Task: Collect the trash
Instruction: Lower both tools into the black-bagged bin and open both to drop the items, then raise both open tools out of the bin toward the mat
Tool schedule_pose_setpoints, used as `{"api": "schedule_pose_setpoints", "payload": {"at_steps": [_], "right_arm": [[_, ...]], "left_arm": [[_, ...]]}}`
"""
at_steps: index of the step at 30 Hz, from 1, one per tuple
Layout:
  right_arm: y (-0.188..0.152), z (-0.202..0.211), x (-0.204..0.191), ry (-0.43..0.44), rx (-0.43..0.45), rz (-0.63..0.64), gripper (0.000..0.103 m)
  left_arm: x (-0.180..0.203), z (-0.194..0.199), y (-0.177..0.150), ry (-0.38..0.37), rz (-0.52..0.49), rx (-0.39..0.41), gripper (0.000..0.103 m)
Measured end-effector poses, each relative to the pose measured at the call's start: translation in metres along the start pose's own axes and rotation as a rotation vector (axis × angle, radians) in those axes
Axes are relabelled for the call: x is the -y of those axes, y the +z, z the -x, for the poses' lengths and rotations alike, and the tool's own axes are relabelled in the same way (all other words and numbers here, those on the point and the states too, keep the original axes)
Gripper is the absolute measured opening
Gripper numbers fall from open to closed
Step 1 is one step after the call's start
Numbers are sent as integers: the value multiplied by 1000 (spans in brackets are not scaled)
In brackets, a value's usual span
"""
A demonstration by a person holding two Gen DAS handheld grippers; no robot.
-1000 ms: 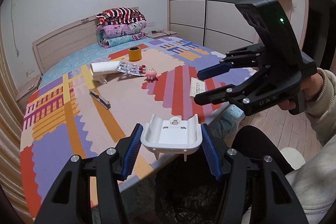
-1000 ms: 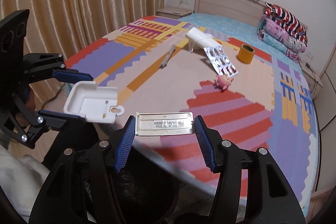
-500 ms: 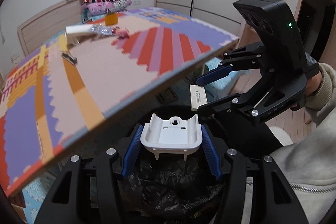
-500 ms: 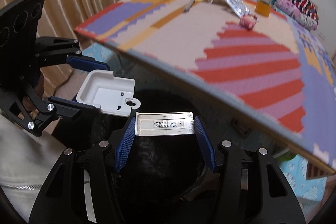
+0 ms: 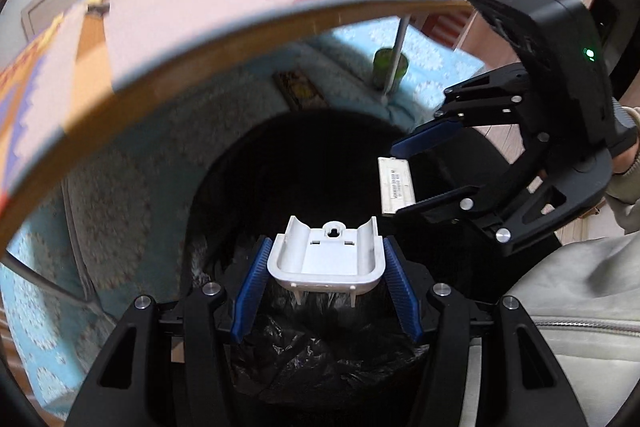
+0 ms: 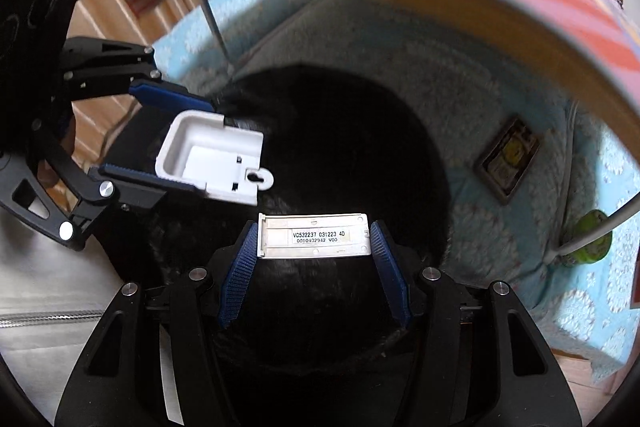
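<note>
Below the table edge (image 5: 256,39), over the black-lined trash bin (image 5: 320,355): left gripper (image 5: 326,279) clenched on a white plastic housing (image 5: 326,259), blue pads (image 5: 256,283) pressing both its sides. Just to its right and slightly ahead, right gripper (image 6: 314,267) clamped on a flat white cover plate (image 6: 314,235) with a printed label, dark bin mouth directly beneath. Farther ahead, past both tools, turquoise patterned bedding (image 6: 500,99) under the table.
</note>
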State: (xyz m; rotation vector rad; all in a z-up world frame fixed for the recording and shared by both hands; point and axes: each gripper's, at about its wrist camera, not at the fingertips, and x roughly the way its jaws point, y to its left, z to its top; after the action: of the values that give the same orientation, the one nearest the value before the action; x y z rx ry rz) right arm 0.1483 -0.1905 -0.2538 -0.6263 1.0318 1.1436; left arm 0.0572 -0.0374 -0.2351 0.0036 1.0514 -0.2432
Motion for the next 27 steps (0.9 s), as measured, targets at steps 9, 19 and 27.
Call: {"api": "schedule_pose_setpoints", "payload": {"at_steps": [9, 19, 27], "right_arm": [[-7, -30, -5, -7, -112, 15, 57], [-11, -40, -7, 11, -136, 5, 66], [-10, -28, -9, 10, -98, -1, 68]], "left_arm": [[-7, -24, -8, -4, 47, -83, 54], [-12, -27, -8, -24, 76, -94, 67], [-12, -11, -3, -20, 85, -43, 67]]}}
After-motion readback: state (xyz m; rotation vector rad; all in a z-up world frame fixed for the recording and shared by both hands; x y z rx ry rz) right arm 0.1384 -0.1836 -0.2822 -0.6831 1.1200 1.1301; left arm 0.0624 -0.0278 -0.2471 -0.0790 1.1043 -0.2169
